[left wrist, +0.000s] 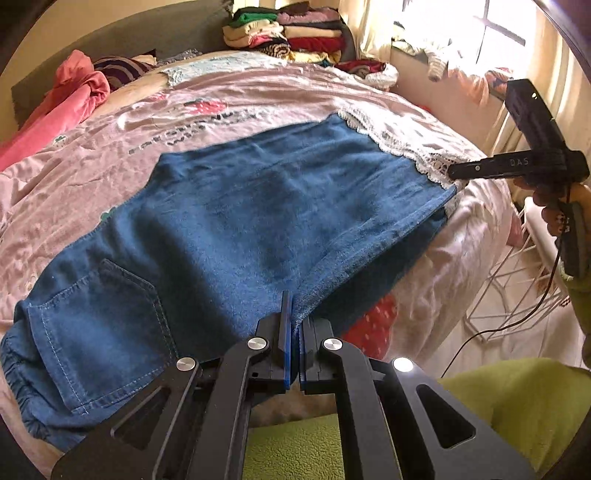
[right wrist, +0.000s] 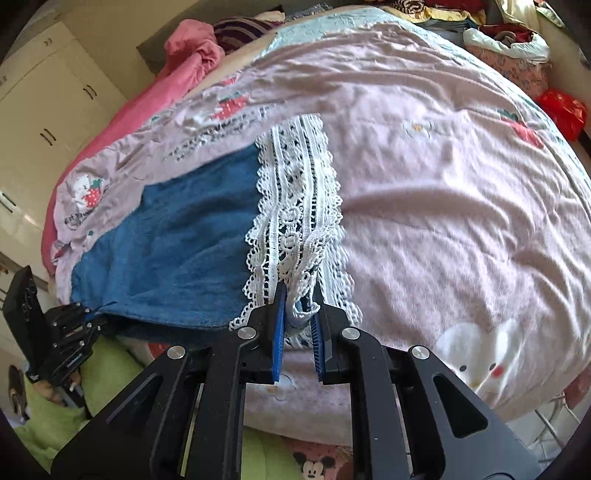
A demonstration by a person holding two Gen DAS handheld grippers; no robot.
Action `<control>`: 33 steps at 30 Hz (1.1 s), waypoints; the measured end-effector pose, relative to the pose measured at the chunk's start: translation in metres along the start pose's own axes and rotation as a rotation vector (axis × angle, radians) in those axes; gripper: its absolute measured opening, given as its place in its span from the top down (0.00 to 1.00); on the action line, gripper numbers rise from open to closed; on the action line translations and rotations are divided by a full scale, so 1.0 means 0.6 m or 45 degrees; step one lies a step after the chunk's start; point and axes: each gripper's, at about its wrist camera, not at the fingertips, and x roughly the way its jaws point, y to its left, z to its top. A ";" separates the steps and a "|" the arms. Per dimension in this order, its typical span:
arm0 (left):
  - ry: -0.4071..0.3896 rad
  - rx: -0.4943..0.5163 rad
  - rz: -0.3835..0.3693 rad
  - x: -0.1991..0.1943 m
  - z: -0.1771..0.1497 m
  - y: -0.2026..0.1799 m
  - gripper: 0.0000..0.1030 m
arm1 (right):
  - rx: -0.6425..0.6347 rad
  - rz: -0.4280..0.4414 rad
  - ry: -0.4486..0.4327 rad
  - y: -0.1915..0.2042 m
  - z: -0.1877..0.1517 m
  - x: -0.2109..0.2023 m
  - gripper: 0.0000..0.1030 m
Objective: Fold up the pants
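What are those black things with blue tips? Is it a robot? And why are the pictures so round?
No robot: a person holds black tongs in each hand, each carrying a wide, round-looking camera. One picture looks along the left tongs, the other along the right tongs. On the pink bed cover lie blue pants with a white lace hem. The left tongs pinch the denim edge; the right tongs grip the lace. Folded clothes are piled behind.
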 end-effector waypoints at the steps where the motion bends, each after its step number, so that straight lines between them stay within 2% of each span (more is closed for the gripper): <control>1: 0.009 0.008 0.005 0.003 -0.002 -0.002 0.98 | 0.000 -0.004 0.006 -0.001 -0.002 0.004 0.93; 4: 0.036 0.024 0.009 0.012 -0.005 -0.006 0.97 | 0.007 -0.020 0.025 -0.010 -0.009 0.017 0.92; 9: 0.076 0.017 0.007 0.027 -0.011 -0.005 0.94 | -0.073 -0.135 0.011 0.000 -0.017 0.024 0.90; 10: 0.075 0.020 0.004 0.026 -0.012 -0.006 0.94 | -0.101 -0.169 0.005 0.006 -0.017 0.020 0.83; 11: 0.072 0.021 0.001 0.024 -0.013 -0.007 0.91 | -0.119 -0.206 -0.004 0.009 -0.017 0.016 0.78; 12: 0.069 0.018 -0.003 0.022 -0.015 -0.008 0.88 | -0.144 -0.255 -0.032 0.013 -0.015 0.004 0.68; 14: 0.077 -0.007 -0.052 0.015 -0.021 -0.009 0.64 | -0.177 -0.274 -0.090 0.022 -0.013 -0.020 0.66; 16: 0.064 -0.027 -0.066 0.002 -0.028 -0.010 0.61 | -0.257 -0.286 -0.156 0.046 -0.013 -0.043 0.54; 19: -0.001 -0.085 -0.062 -0.036 -0.035 0.004 0.61 | -0.380 -0.216 -0.184 0.089 -0.017 -0.049 0.52; 20: -0.022 -0.112 -0.055 -0.048 -0.037 0.012 0.54 | -0.409 -0.188 -0.179 0.101 -0.019 -0.044 0.52; 22: -0.093 -0.192 0.006 -0.084 -0.043 0.042 0.44 | -0.467 -0.146 -0.150 0.124 -0.025 -0.024 0.51; 24: -0.141 -0.281 0.084 -0.114 -0.052 0.076 0.43 | -0.502 -0.136 -0.106 0.138 -0.030 0.001 0.51; 26: -0.179 -0.425 0.176 -0.141 -0.069 0.125 0.18 | -0.516 -0.132 -0.071 0.145 -0.035 0.023 0.51; 29: -0.196 -0.612 0.291 -0.162 -0.100 0.190 0.18 | -0.511 -0.116 -0.031 0.154 -0.038 0.043 0.49; 31: -0.180 -0.692 0.394 -0.166 -0.117 0.222 0.18 | -0.512 -0.120 -0.011 0.159 -0.041 0.056 0.47; 33: -0.155 -0.753 0.448 -0.161 -0.128 0.247 0.18 | -0.500 -0.128 0.002 0.157 -0.046 0.060 0.47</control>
